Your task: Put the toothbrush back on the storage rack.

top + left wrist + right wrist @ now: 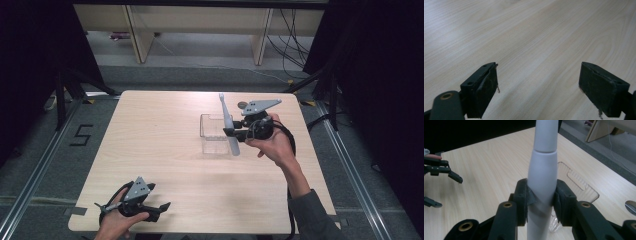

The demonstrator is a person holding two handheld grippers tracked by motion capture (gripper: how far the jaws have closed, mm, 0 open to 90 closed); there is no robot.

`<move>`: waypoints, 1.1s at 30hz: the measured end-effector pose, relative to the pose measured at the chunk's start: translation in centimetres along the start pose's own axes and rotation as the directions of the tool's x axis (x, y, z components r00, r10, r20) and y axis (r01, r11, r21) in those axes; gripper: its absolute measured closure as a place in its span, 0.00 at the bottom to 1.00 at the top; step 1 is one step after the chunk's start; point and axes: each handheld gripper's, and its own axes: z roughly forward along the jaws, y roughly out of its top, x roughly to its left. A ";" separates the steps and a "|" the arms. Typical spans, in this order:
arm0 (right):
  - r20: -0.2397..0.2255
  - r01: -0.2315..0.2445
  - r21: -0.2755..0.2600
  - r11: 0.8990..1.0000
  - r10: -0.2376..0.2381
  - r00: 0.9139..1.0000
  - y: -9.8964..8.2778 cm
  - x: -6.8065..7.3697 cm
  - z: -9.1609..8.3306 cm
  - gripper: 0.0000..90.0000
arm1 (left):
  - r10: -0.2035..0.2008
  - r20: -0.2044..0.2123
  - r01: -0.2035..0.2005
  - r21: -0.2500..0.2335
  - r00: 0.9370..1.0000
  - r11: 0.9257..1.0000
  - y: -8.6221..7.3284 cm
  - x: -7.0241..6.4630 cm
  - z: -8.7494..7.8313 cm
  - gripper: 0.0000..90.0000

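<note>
Black left gripper is sitting wide open on pale woodgrain table; right gripper is clamping one smooth white toothbrush above one clear box.

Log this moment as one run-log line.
right gripper: shut on white electric toothbrush | over clear plastic box | left gripper: open, idle

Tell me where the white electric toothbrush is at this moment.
In the high view, the white electric toothbrush is right of the table's centre, clamped in the right gripper, over the clear plastic box.
</note>
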 end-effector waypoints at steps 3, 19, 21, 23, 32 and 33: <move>-0.005 -0.016 0.003 1.000 0.016 1.000 0.7 -0.2 0.0 0.75 | 0.000 -0.004 0.000 -0.005 1.000 1.000 0.0 0.0 0.0 0.17; -0.002 -0.047 -0.022 0.999 0.047 0.999 2.5 -1.6 1.2 0.75 | 0.008 -0.006 -0.008 -0.003 1.000 1.000 0.0 0.1 0.0 0.17; -0.006 -0.056 -0.026 0.998 0.056 0.998 2.7 -1.7 1.3 0.75 | 0.008 -0.007 -0.008 -0.004 1.000 1.000 0.0 0.0 0.0 0.17; -0.007 -0.050 -0.029 0.998 0.049 0.999 3.1 -1.9 1.4 0.75 | 0.009 -0.014 -0.009 -0.004 1.000 1.000 0.0 0.1 0.0 0.17; -0.015 -0.076 -0.024 0.997 0.076 0.997 4.5 -2.6 2.7 0.75 | -0.005 0.002 0.005 -0.018 1.000 1.000 0.0 -0.1 0.0 0.17; -0.015 -0.087 -0.021 0.996 0.086 0.996 4.6 -2.7 2.8 0.75 | -0.005 0.002 0.005 -0.018 1.000 1.000 0.0 -0.1 0.0 0.17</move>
